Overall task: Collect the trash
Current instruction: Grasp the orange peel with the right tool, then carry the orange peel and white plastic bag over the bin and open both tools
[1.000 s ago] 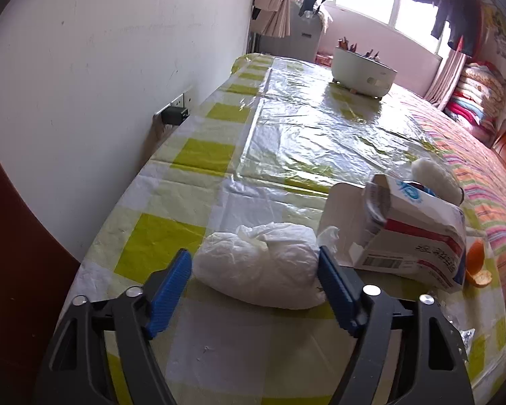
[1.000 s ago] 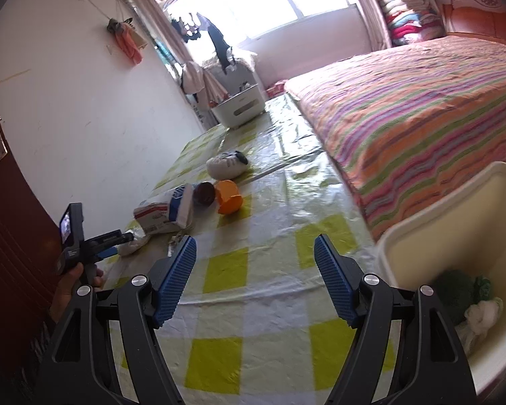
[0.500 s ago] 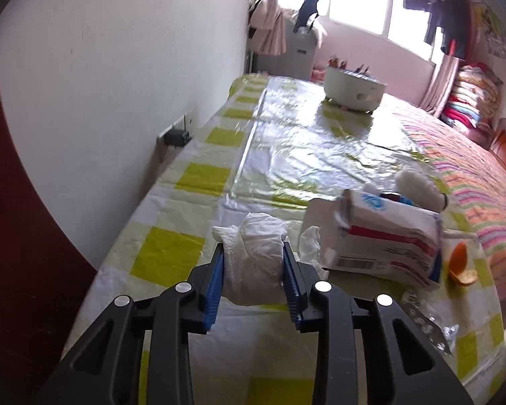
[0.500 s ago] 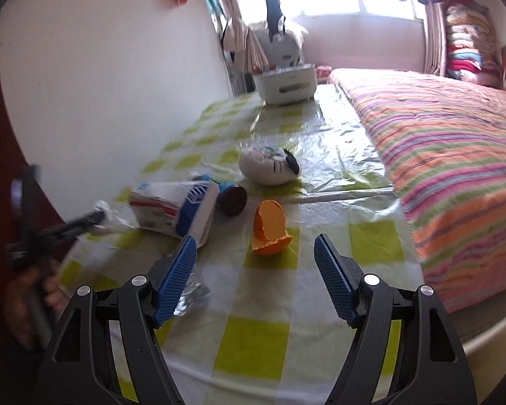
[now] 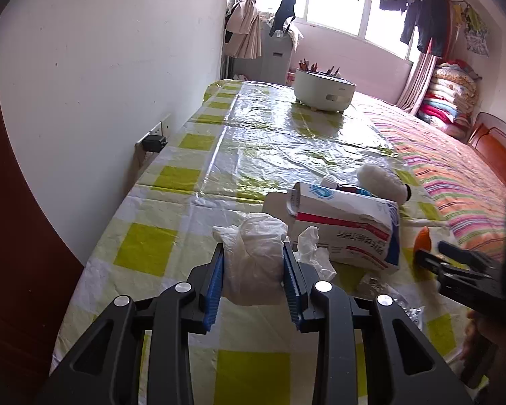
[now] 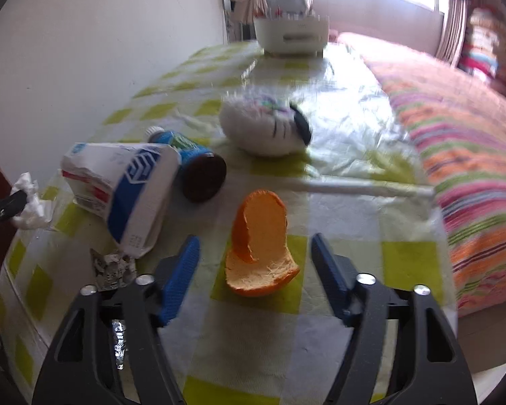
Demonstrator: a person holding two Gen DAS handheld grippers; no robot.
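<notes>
Two pickups are running at once. The left tool (image 5: 253, 280) is gripping a white bag (image 5: 254, 263), pads pressing both its sides, just above the checked surface (image 5: 172, 179) beside the carton (image 5: 347, 233). The right tool (image 6: 254, 270) is closing, its jaws straddling the orange peel (image 6: 259, 246) without touching it yet. Next, I judge, the right tool needs to finish pinching the peel, and then both pieces need carrying to a bin, which is not in view.
</notes>
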